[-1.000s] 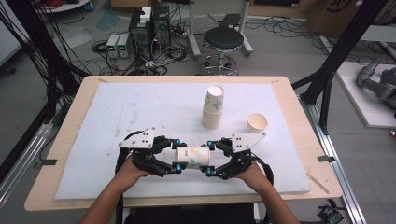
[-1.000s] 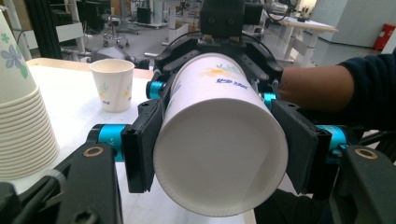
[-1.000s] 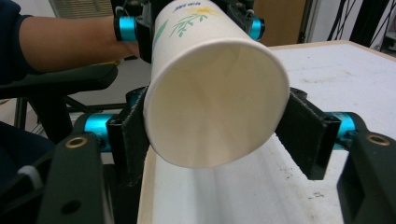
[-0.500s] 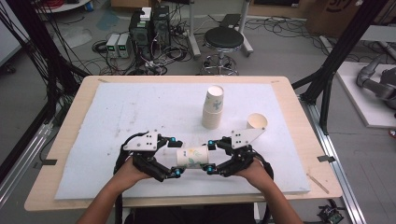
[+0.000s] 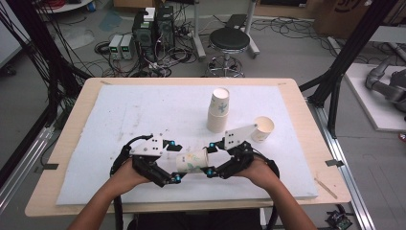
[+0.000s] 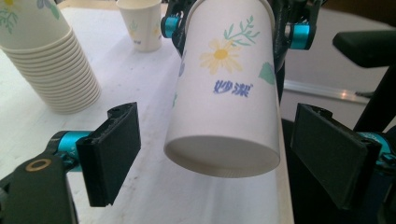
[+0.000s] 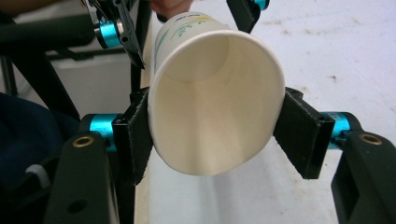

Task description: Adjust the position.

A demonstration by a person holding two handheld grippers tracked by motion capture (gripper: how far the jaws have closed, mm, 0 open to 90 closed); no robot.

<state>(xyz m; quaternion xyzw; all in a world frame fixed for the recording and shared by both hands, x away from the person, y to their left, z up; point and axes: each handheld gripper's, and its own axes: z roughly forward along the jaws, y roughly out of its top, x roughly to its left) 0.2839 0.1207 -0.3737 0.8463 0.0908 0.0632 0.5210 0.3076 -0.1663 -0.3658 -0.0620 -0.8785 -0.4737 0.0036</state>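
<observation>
High view. A paper cup (image 5: 192, 161) lies on its side in the air between the two grippers, at about 6 o'clock of the white mat (image 5: 119, 110). The left gripper (image 5: 175, 162) stands at the cup's 9 o'clock, the right gripper (image 5: 209, 159) at its 3 o'clock. A stack of cups (image 5: 218, 111) stands upright at 12 o'clock of the held cup, and a single cup (image 5: 263, 128) stands upright at its 2 o'clock, just beside the right gripper's grey plate.

Left gripper view. The cup's base end (image 6: 223, 93) points toward the camera. The left gripper's jaws have just been opening; the pads (image 6: 109, 151) stand wide on either side of the base and apart from it, holding nothing. The stack (image 6: 44, 60) appears at 10 o'clock, the single cup (image 6: 139, 23) at 11 o'clock.

Right gripper view. The cup's open mouth (image 7: 215, 100) faces the camera. The right gripper's pads (image 7: 135, 135) press on the rim from both sides, squeezing it slightly oval; this gripper alone carries the cup.

Progress, as a judgement. The cup appears to have been passed from left to right: the release is done, the new grip is set. Left to do, probably: carry the cup away and set it down, perhaps upright beside the single cup.
</observation>
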